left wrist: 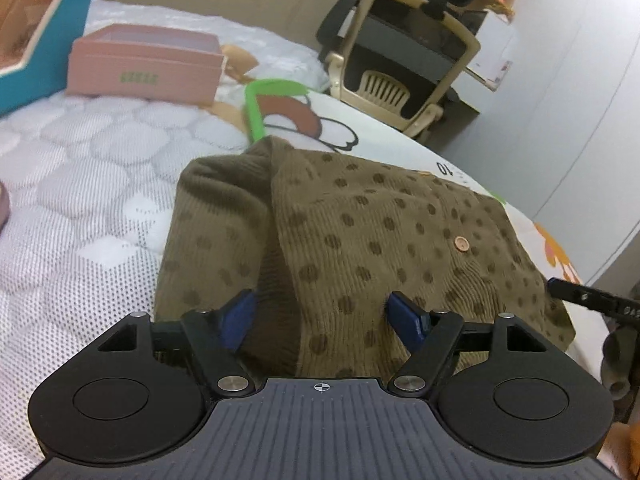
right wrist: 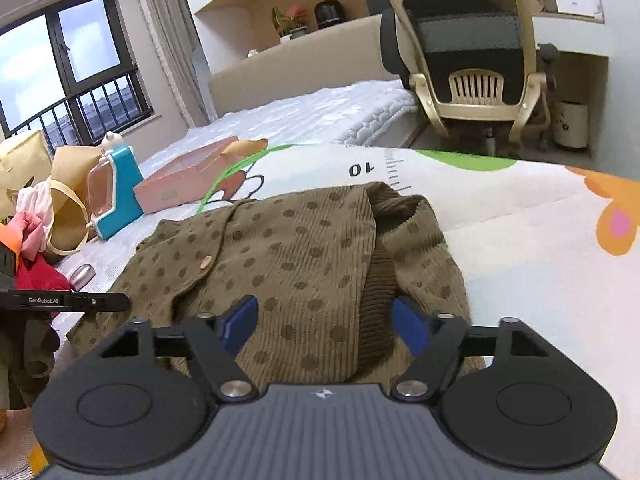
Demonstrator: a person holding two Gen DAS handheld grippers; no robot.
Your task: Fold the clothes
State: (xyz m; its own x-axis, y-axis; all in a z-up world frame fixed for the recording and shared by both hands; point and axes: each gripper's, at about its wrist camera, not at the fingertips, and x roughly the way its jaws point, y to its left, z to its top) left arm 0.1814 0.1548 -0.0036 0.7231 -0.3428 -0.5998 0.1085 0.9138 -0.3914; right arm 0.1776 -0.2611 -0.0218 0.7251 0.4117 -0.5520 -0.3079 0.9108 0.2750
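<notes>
An olive-brown knit cardigan with dark dots and a round button lies partly folded on the bed, its sides turned in over the middle. My left gripper is open just above the garment's near left part, blue pads spread wide, nothing held. In the right wrist view the same cardigan fills the centre, with a ribbed edge folded along its right side. My right gripper is open over its near edge, holding nothing. The left gripper's black finger shows at the left edge of that view.
A cartoon-printed mat and white quilted mattress carry the garment. A pink box and a blue-and-clear case stand behind it. A pile of clothes and a tan bag lie left. An office chair stands past the bed's edge.
</notes>
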